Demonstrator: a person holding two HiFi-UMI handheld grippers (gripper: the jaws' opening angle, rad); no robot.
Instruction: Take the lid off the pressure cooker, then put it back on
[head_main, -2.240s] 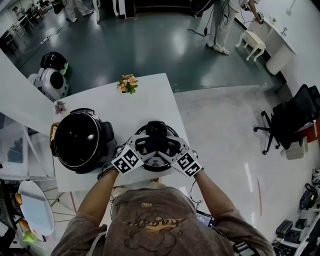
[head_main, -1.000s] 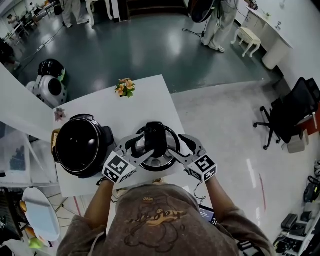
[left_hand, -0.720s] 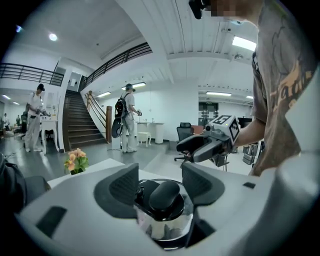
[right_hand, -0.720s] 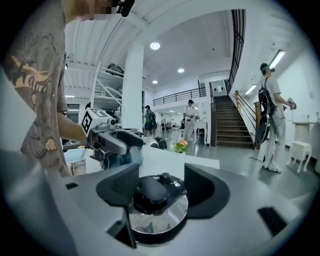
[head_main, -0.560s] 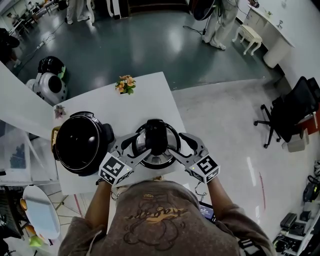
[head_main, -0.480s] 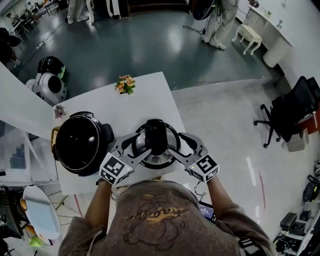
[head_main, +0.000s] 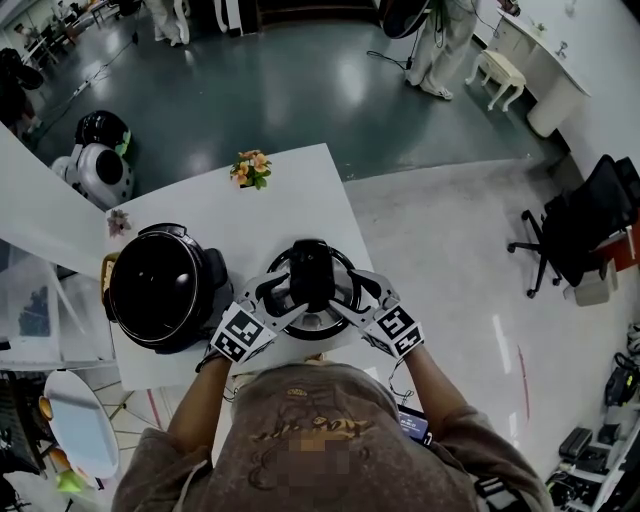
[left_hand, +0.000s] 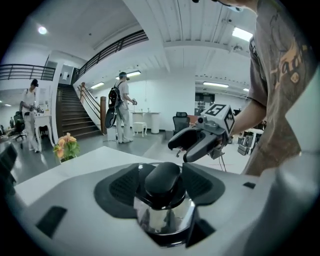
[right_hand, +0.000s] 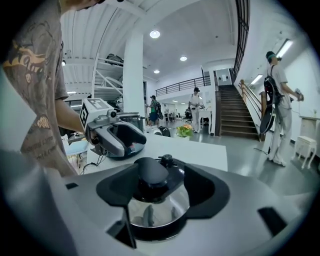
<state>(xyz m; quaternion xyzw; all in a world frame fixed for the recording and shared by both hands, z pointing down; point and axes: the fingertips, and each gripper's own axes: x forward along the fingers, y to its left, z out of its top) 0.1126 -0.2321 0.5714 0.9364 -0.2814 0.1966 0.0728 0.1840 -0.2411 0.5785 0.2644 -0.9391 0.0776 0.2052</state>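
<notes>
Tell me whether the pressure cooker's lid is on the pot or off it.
Off. The lid lies on the table beside the cooker, whose dark bowl stands uncovered.

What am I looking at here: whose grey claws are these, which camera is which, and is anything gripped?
No robot: a person holds a grey two-jaw gripper in each hand. The top-down picture comes from a camera on the person's head; the other two cameras ride on the grippers and look along their jaws. On the white table stand an open black pressure cooker pot, its round silver lid with a black handle beside it, and a small bunch of orange flowers. The left gripper and the right gripper each have open jaws either side of that handle; neither looks clamped on it.
</notes>
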